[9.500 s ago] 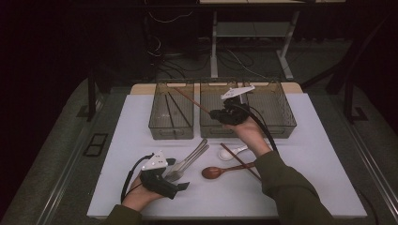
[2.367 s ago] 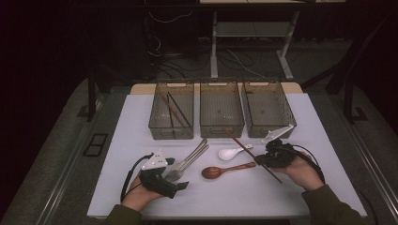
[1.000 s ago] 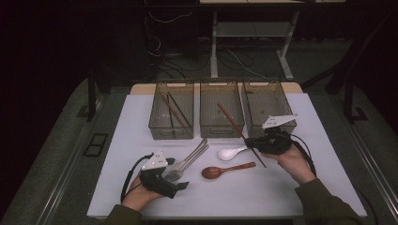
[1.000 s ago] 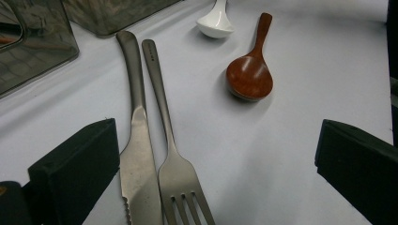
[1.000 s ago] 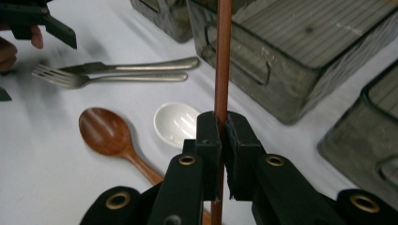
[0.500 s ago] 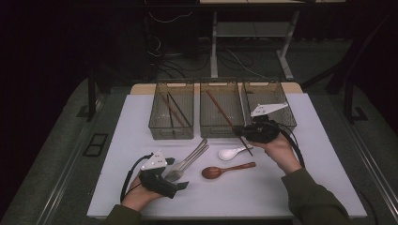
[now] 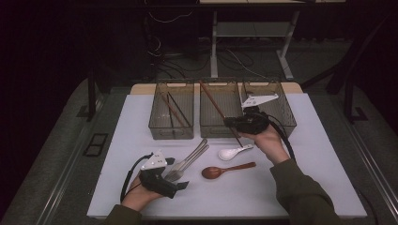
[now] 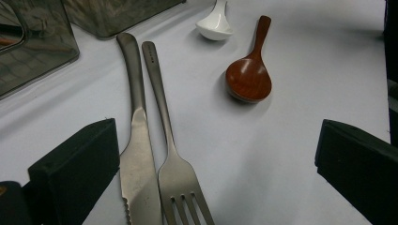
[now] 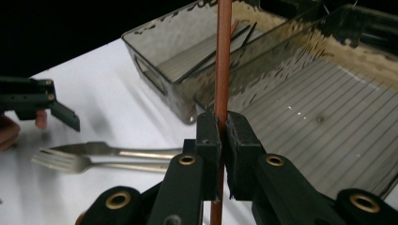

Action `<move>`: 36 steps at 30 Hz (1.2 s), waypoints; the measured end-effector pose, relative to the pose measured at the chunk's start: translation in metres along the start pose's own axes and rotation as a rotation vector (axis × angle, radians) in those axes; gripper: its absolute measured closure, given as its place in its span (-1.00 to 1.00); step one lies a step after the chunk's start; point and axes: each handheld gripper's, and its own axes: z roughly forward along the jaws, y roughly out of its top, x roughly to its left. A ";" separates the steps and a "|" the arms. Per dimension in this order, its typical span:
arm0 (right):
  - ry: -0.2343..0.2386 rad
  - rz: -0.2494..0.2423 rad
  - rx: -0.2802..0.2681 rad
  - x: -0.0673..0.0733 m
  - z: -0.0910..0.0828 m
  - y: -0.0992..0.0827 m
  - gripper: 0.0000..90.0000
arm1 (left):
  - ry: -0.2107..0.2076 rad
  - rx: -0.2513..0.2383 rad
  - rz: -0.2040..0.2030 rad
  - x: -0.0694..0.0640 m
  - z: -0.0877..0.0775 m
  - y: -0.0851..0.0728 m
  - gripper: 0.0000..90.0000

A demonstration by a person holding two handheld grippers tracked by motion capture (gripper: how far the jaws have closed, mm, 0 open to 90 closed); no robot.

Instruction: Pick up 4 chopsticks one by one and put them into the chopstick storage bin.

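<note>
While your right gripper (image 9: 222,140) is pinching the brown chopstick (image 9: 222,56) over the middle bin (image 7: 220,129), your left gripper (image 7: 180,184) is resting with jaws spread beside the knife (image 8: 136,145) and fork (image 8: 176,173). Chopsticks are lying in the left bin (image 7: 171,133); both spoons are waiting too.

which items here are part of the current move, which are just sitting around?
In play:
- right hand-held gripper, shut on the long reddish-brown wooden chopstick
- smoky clear plastic bin on the left, already holding chopsticks

Lying about:
- steel knife
- steel fork
- white ceramic spoon
- brown wooden spoon
- left hand-held gripper, open
</note>
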 end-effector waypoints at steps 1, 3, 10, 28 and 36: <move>0.001 0.004 -0.004 0.000 0.001 0.002 0.87 | -0.001 0.000 0.000 0.000 0.000 0.000 -1.00; -0.002 0.007 -0.009 -0.001 0.002 0.006 0.87 | -0.001 0.000 0.000 0.000 0.000 0.000 -1.00; -0.001 0.016 -0.028 -0.001 0.014 0.023 0.87 | -0.003 -0.001 0.001 0.000 0.000 0.000 -1.00; -0.020 0.021 -0.080 0.010 0.064 0.078 0.87 | -0.009 -0.013 0.002 -0.001 -0.001 0.001 -1.00; -0.024 0.014 -0.068 0.018 0.098 0.093 0.87 | -0.015 -0.017 0.001 -0.001 -0.001 0.001 -1.00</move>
